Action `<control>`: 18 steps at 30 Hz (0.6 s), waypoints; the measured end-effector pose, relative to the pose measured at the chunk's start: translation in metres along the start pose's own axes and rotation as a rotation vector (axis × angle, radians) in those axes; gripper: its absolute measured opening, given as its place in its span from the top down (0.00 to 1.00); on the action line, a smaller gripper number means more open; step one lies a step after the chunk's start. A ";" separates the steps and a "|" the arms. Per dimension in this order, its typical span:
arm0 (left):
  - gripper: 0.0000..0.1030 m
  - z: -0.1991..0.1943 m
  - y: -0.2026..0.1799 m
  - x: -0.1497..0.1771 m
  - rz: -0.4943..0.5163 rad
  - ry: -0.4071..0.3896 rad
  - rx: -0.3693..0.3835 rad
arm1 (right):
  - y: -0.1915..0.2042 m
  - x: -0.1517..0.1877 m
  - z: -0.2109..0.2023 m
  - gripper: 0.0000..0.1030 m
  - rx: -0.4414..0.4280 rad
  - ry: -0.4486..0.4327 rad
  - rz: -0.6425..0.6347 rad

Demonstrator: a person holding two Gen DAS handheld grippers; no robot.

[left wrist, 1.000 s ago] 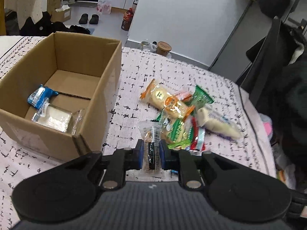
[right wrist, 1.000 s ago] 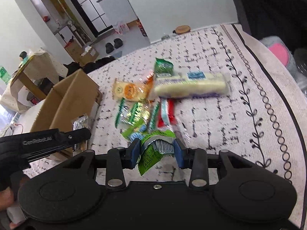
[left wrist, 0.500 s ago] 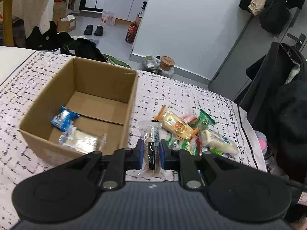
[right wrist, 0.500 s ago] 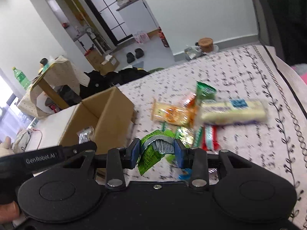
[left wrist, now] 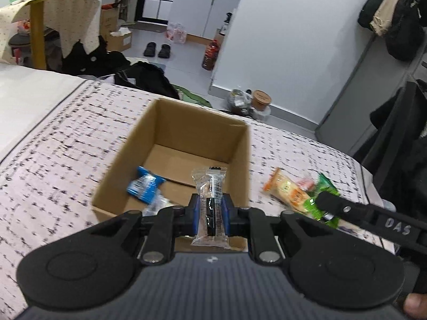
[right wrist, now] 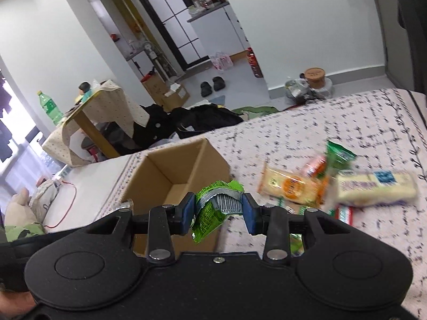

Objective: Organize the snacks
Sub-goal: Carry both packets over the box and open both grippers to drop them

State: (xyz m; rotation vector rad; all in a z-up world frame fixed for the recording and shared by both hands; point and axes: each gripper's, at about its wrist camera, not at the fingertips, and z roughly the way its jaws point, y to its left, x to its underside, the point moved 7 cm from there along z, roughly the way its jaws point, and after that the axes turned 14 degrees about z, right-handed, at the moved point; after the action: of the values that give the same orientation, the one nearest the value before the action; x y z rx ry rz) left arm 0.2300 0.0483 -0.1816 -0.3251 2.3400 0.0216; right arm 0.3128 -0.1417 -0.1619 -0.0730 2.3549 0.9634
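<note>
Mid-carry, both loads headed for the box (left wrist: pixel 170 157). Left tongs (left wrist: pixel 210 214) clamped on clear wafer pack (left wrist: pixel 210 194), lower centre of left view, over box's near wall. Right tongs (right wrist: pixel 217 210) clamped on crumpled green pack (right wrist: pixel 213 213), lower centre of right view, near box corner, probably not yet over the opening. Next: clear the rim, then release, left first. Remaining snacks (right wrist: pixel 333 184) piled right of box on the bed, blurred, labels unreadable. Box floor partly hidden; blue pack (left wrist: pixel 144 186) inside.
</note>
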 end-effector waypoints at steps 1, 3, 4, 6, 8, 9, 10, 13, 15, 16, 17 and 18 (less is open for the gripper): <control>0.84 0.000 0.005 -0.001 -0.002 0.002 -0.008 | 0.004 -0.001 0.003 0.64 -0.011 0.004 -0.001; 0.84 0.001 0.012 -0.002 -0.005 0.003 -0.021 | 0.011 -0.002 0.008 0.64 -0.039 0.016 0.011; 0.84 0.001 0.016 -0.002 -0.007 0.004 -0.029 | 0.015 -0.002 0.011 0.64 -0.053 0.021 0.013; 0.84 0.002 0.024 -0.003 -0.014 0.008 -0.042 | 0.022 -0.002 0.015 0.64 -0.063 0.025 0.001; 0.84 0.003 0.029 -0.003 -0.018 0.011 -0.053 | 0.027 -0.002 0.019 0.64 -0.074 0.031 -0.007; 0.84 0.004 0.031 -0.003 -0.019 0.013 -0.059 | 0.030 -0.001 0.021 0.64 -0.078 0.034 -0.013; 0.84 0.004 0.033 -0.004 -0.020 0.014 -0.065 | 0.033 -0.001 0.023 0.64 -0.081 0.036 -0.020; 0.84 0.004 0.038 -0.004 -0.025 0.012 -0.080 | 0.041 0.000 0.027 0.64 -0.094 0.046 -0.033; 0.82 0.004 0.042 -0.004 -0.032 0.011 -0.097 | 0.045 0.002 0.030 0.64 -0.099 0.058 -0.047; 0.82 0.004 0.043 -0.004 -0.032 0.009 -0.107 | 0.048 0.003 0.032 0.64 -0.105 0.067 -0.054; 0.81 0.004 0.044 -0.004 -0.031 0.013 -0.114 | 0.048 0.005 0.032 0.63 -0.110 0.072 -0.059; 0.81 0.004 0.045 -0.005 -0.033 0.017 -0.115 | 0.051 0.006 0.033 0.63 -0.113 0.078 -0.064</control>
State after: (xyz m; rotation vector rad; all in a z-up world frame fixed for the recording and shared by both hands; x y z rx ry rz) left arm 0.2253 0.0938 -0.1848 -0.4221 2.3544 0.1388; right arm 0.3114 -0.0816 -0.1523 -0.2324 2.3515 1.0795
